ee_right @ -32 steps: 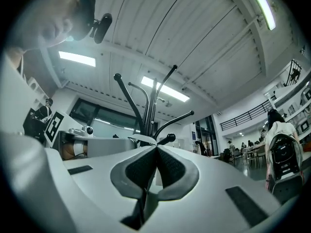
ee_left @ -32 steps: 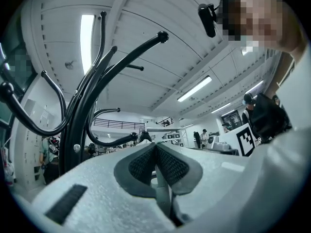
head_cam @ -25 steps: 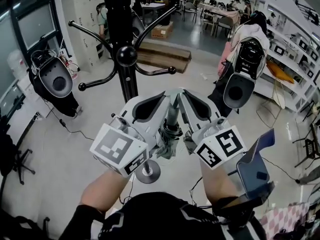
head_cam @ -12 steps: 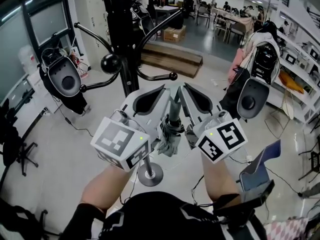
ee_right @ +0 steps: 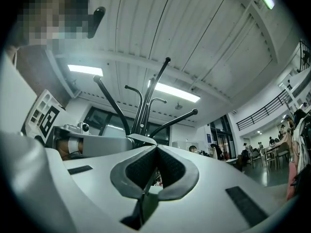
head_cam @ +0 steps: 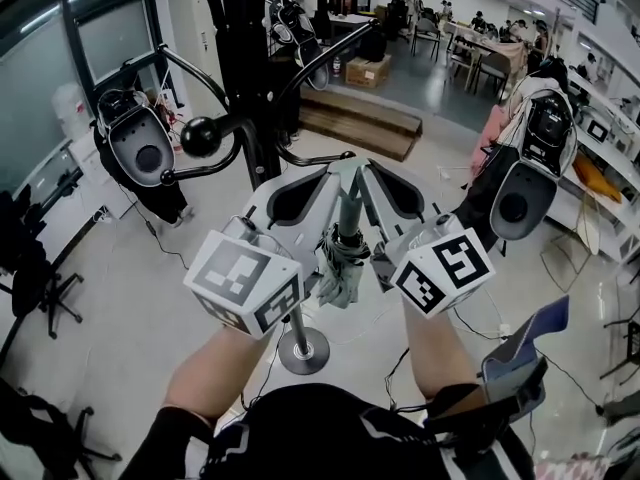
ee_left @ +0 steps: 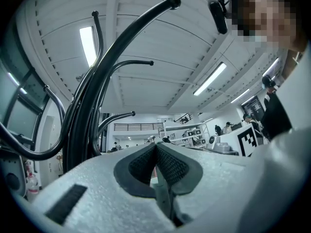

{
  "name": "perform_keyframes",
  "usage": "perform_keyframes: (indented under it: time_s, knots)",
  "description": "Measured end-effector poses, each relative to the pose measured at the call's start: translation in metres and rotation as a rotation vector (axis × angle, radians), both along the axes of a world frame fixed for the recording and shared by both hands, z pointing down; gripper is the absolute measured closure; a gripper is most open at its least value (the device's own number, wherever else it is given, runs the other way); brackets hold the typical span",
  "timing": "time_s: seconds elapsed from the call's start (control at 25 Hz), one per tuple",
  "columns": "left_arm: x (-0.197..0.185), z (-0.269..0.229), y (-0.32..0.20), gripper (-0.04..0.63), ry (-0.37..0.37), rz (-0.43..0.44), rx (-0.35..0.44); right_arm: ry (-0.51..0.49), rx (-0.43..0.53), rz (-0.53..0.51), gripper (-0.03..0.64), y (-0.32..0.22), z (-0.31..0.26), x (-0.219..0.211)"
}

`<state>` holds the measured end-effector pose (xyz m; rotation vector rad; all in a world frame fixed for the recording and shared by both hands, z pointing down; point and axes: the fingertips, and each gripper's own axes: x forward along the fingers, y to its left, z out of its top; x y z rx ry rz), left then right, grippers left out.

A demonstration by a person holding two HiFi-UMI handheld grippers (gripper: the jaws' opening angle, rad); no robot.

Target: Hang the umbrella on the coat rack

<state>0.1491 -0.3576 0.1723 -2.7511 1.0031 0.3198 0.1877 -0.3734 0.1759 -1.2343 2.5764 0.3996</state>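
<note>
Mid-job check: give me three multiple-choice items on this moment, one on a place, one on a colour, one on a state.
1. In the head view, where does the rack stand from the umbrella?
A. ahead, to the left
B. far to the right
C. behind the person

2. What colour is the rack?
A. white
B. black
C. red

3. The umbrella is:
A. open
B. hung on a hook
C. folded, clamped by the left gripper and the right gripper

Answers:
1 A, the rack rises up-left of the umbrella.
2 B, the rack shows black.
3 C, each gripper view shows its jaws shut on the folded cloth, and the umbrella is off the rack.
</note>
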Motion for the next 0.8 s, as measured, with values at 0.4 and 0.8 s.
perform_keyframes:
  time_s: [0.4,0.8]
  knots:
    - [-0.006,0.002,-0.006,0.586,0.001,-0.055,-0.002,-0.004,-0.016,-0.037,0.608,-0.012,-0.001,-0.006]
    - [-0.010,0.007,-0.013,0.586,-0.008,-0.110,-0.007,0.027,-0.033,-0.061,0.609,-0.026,0.002,-0.010]
